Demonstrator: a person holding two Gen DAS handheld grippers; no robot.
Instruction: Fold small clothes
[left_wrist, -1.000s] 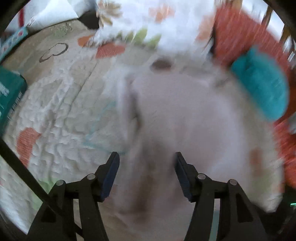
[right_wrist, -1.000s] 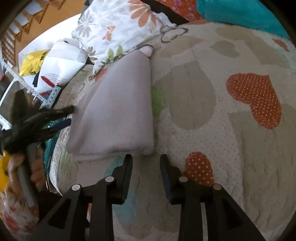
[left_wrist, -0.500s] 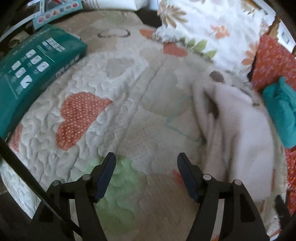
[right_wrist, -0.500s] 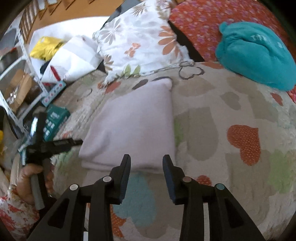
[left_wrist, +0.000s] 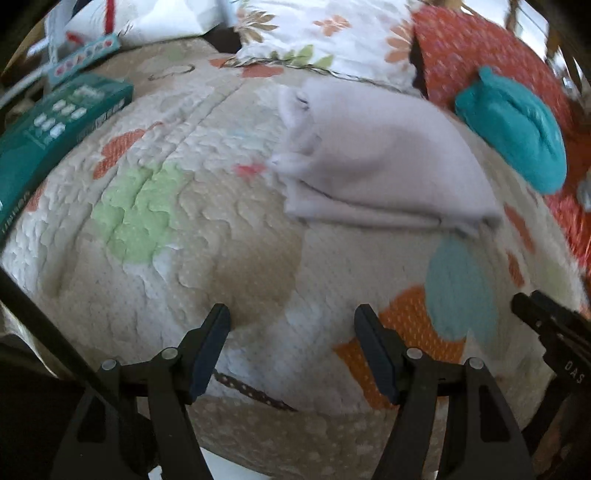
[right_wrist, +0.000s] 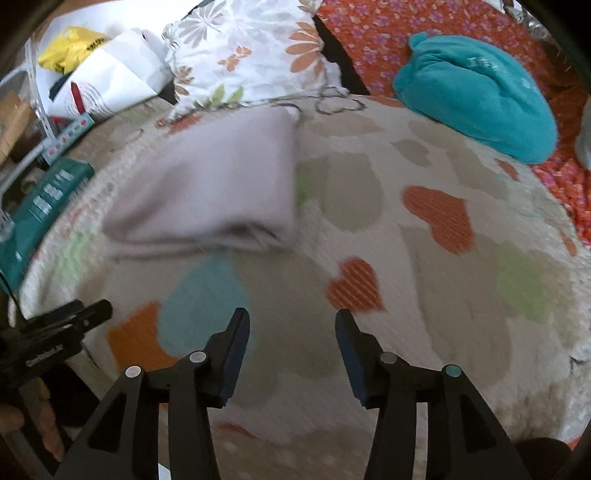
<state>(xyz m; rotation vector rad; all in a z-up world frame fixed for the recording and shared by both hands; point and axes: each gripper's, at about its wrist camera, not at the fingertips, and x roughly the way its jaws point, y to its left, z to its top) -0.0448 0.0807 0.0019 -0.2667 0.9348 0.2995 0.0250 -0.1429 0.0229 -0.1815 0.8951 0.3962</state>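
Both grippers have drawn back from the garment over the last second, and both wrist views now take in more of the bed; the right gripper's fingers stand wider apart than they did 1 second ago.

Largest first: the quilt (right_wrist: 443, 302), cream with orange, green and teal hearts, covers the bed and carries everything. At its far edge lie a floral pillow (right_wrist: 251, 55) and an orange flowered cover (right_wrist: 424, 33). On the far right sits a teal bundle (right_wrist: 476, 92), crumpled, well apart from the garment. A teal box (left_wrist: 55, 129) lies at the quilt's left edge, with bags and clutter beyond it.

The garment (right_wrist: 218, 181), pale lilac, lies flat on the far left part of the quilt, just below the pillow, folded into a neat stack with its layered edge toward the cameras. Nothing touches it.

The left gripper (left_wrist: 291, 343) hovers over bare quilt, jaws wide and empty. The right gripper (right_wrist: 291, 339) is also open and empty, near the quilt's front edge.

My judgement: this piece looks done, 1 fold stack complete and released. The teal bundle looks like the likely next item, unfolded as yet. It would need spreading flat first; soft quilting may let the cloth bunch under a pinch.
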